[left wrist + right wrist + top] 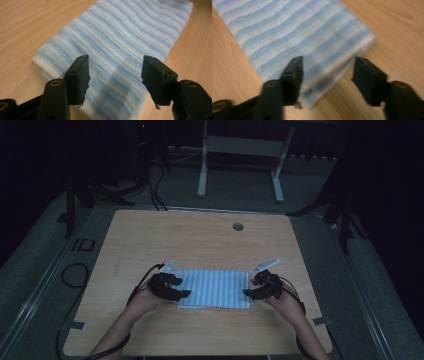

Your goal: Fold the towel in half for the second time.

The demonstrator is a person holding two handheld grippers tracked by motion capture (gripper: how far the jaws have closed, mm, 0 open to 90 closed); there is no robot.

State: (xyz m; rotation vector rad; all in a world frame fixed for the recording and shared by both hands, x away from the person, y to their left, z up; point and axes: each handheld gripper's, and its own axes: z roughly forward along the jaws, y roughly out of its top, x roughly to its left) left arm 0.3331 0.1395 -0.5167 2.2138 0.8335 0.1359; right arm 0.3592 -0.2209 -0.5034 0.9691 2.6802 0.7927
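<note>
A folded cloth [214,288] with pale blue and white stripes lies flat on the wooden table [200,245], toward the near edge. My left gripper [183,294] is at the cloth's left end, held in a hand. In the left gripper view its jaws stand apart above the cloth [117,42], and nothing is pinched between them. My right gripper [248,293] is at the cloth's right end. Its jaws are also apart over a corner of the cloth [294,32], clear of the fabric. That picture is blurred.
A round cable hole [238,226] sits near the table's far edge. Beyond the table stands a white frame [240,150] on a grey floor. Black stands [345,195] flank the table, and cables [75,275] lie at the left.
</note>
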